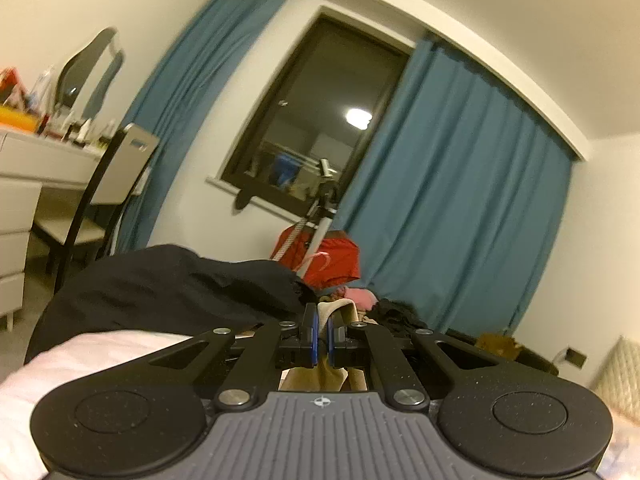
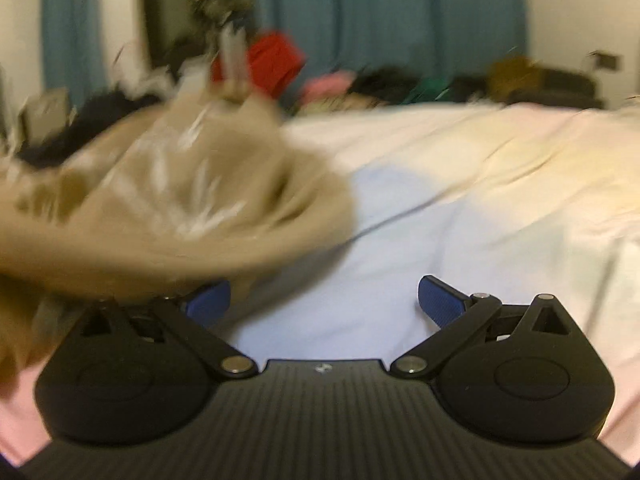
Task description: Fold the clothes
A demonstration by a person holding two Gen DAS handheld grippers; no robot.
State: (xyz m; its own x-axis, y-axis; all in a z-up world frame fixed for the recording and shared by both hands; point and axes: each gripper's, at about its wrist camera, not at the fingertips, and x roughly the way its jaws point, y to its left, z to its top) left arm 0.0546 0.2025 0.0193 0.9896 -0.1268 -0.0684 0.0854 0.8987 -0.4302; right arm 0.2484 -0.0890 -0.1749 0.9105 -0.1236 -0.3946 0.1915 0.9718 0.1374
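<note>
My left gripper (image 1: 322,334) is shut on a tan garment (image 1: 331,372), which hangs between and below its blue pads. In the right wrist view the same tan garment (image 2: 168,196) is blurred and bunched at the left, lying over the pale bed sheet (image 2: 440,184) and draping over my right gripper's left finger. My right gripper (image 2: 324,300) is open and holds nothing; its right pad (image 2: 442,300) is bare above the sheet.
A black garment (image 1: 168,292) lies on the bed at left. A pile of clothes, red (image 1: 332,260), pink and black, sits by a tripod (image 1: 320,216) at the far side. A chair (image 1: 100,200) and dresser (image 1: 24,184) stand left. Blue curtains (image 1: 460,200) flank a dark window.
</note>
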